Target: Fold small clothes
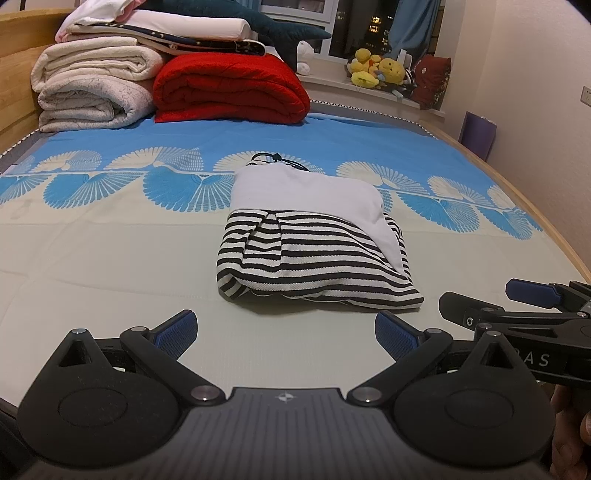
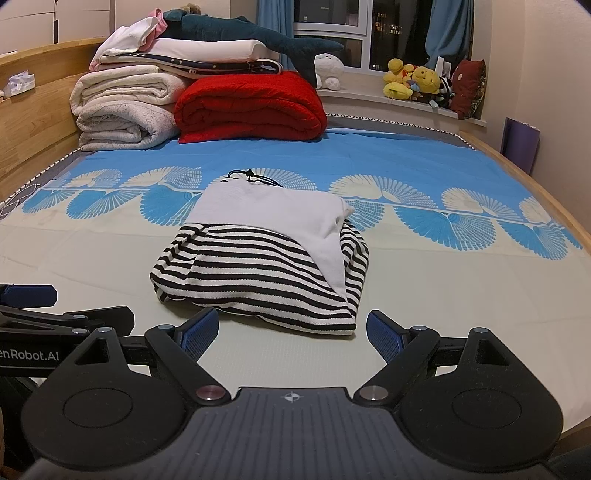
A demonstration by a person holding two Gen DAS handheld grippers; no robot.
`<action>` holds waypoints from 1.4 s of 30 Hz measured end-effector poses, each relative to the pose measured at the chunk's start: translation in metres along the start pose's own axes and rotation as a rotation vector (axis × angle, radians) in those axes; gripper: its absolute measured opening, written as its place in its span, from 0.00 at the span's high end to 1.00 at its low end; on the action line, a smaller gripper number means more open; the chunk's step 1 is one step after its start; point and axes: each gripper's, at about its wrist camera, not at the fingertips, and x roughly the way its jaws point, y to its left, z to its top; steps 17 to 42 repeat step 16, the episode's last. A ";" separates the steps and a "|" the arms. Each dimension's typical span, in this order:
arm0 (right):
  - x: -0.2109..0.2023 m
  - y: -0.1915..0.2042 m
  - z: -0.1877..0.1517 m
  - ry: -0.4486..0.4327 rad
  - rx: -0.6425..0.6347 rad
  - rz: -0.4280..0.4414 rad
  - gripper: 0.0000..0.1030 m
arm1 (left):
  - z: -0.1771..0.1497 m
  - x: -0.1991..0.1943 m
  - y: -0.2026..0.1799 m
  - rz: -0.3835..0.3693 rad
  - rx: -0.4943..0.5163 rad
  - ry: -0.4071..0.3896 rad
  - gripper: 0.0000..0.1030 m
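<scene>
A small black-and-white striped garment with a white panel lies folded into a compact bundle in the middle of the bed. A dark drawstring shows at its far end. My left gripper hovers just in front of the bundle's near edge, open, with nothing between its blue pads. My right gripper is likewise open and holds nothing, close to the bundle's near right corner. Each gripper shows at the edge of the other's view: the right gripper and the left gripper.
The bed sheet is cream with a blue fan pattern. At the headboard end sit folded cream blankets, a red quilt and a plush shark. Stuffed toys line the windowsill. A wooden bed rail runs along the right.
</scene>
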 end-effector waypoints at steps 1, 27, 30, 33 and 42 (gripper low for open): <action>0.000 0.000 0.000 0.000 0.000 0.000 0.15 | 0.000 0.000 0.000 -0.001 0.000 0.001 0.01; 0.001 -0.002 -0.003 0.007 0.004 0.002 0.15 | -0.003 0.000 -0.001 -0.006 0.008 0.008 0.01; 0.001 -0.002 -0.003 0.007 0.004 0.002 0.15 | -0.003 0.000 -0.001 -0.006 0.008 0.008 0.01; 0.001 -0.002 -0.003 0.007 0.004 0.002 0.15 | -0.003 0.000 -0.001 -0.006 0.008 0.008 0.01; 0.001 -0.002 -0.003 0.007 0.004 0.002 0.15 | -0.003 0.000 -0.001 -0.006 0.008 0.008 0.01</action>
